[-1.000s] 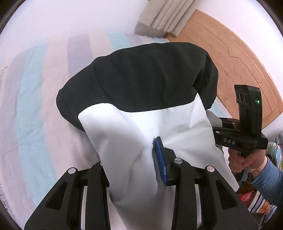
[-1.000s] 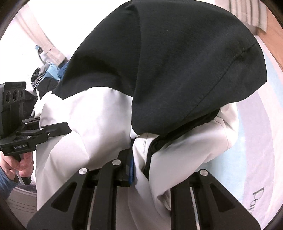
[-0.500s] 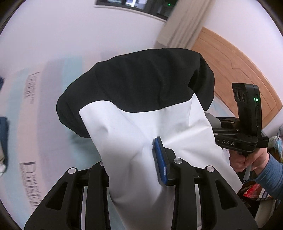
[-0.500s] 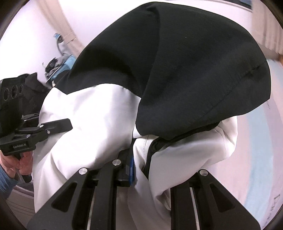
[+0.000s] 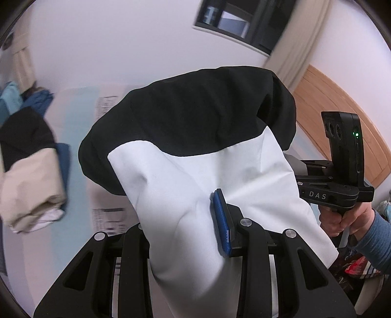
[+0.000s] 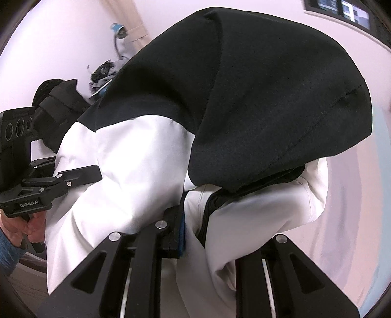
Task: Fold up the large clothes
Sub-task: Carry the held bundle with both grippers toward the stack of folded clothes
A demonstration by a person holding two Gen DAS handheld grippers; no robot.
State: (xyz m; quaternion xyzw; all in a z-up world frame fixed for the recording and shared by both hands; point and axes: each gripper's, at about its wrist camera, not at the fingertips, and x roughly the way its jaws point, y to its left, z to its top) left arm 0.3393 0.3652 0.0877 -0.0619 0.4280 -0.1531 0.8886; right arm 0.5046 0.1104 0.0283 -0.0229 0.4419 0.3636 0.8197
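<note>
A folded black-and-white jacket (image 5: 195,151) hangs in the air between both grippers, above the striped bed (image 5: 80,127). My left gripper (image 5: 193,227) is shut on its white part; one blue-padded fingertip (image 5: 221,225) shows, the other is hidden under cloth. My right gripper (image 6: 195,227) is shut on the jacket (image 6: 244,97) near a black zipper seam, its right finger covered by fabric. Each gripper shows in the other view: the right one (image 5: 337,176) at the jacket's right edge, the left one (image 6: 36,186) at its left edge.
A folded pile of clothes (image 5: 29,171), black, beige and blue, lies on the bed at left. A wooden headboard (image 5: 337,117) stands at right, a dark window (image 5: 239,22) and curtain behind. More clothes (image 6: 61,105) lie behind the left gripper.
Both grippers have lifted and swung the jacket, still gripped. The views have tilted up and turned: the window and the clothes pile have come into the left wrist view.
</note>
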